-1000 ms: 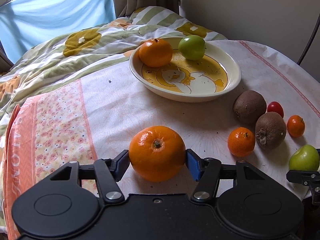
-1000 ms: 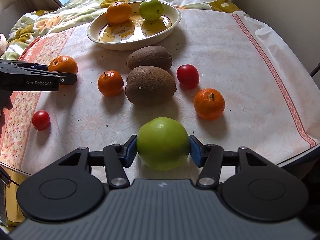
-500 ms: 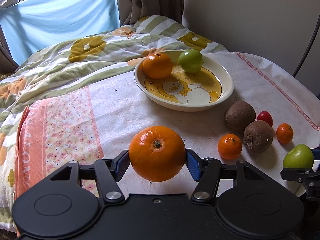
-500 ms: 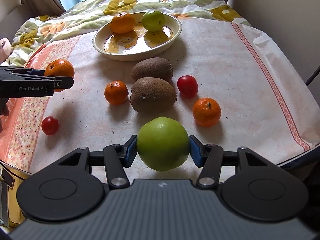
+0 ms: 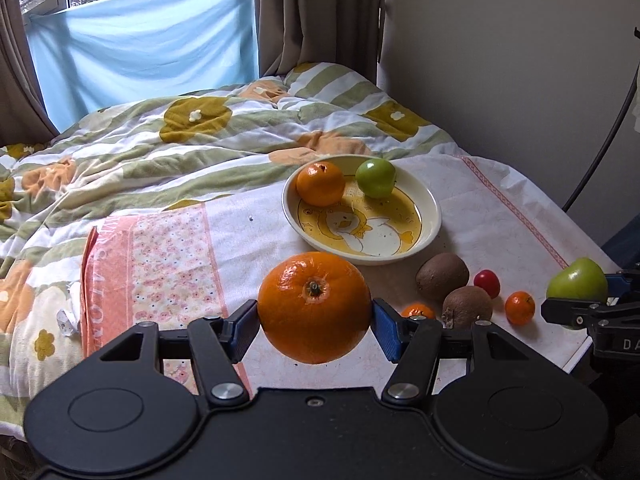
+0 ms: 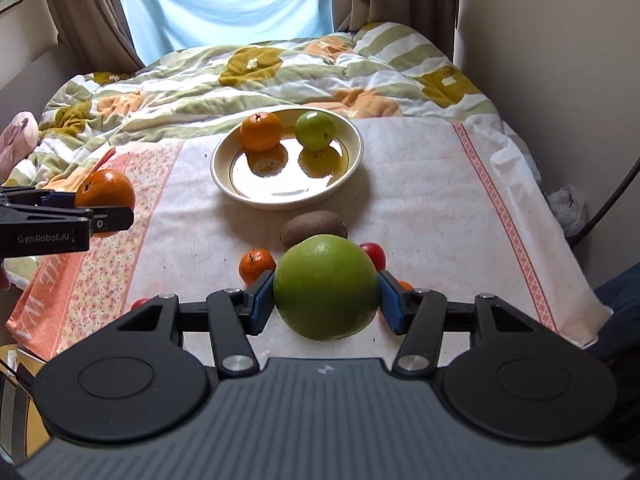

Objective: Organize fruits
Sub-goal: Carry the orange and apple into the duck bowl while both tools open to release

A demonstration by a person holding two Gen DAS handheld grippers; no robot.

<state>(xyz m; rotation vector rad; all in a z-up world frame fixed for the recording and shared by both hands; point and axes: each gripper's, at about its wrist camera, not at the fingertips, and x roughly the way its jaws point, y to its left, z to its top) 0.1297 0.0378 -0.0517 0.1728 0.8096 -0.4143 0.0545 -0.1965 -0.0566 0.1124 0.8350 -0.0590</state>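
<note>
While it is clamped between the blue pads of the left tongs (image 5: 315, 325), the large orange (image 5: 314, 307) is seen clear of the tabletop (image 5: 256, 236), glossy and dimpled, its dry stem facing the camera. A smooth green apple (image 6: 326, 287) is gripped likewise in the right tongs (image 6: 326, 300). Beyond them a cream bowl (image 5: 434, 216) holds another orange (image 5: 320, 183) and a second apple (image 5: 376, 178). The duck picture inside the bowl is shown only by the left wrist view; in the right wrist view it is lost under glare. Two kiwis (image 5: 442, 276) appear in the left view, whereas only one (image 6: 314, 226) is visible past the apple in the right.
</note>
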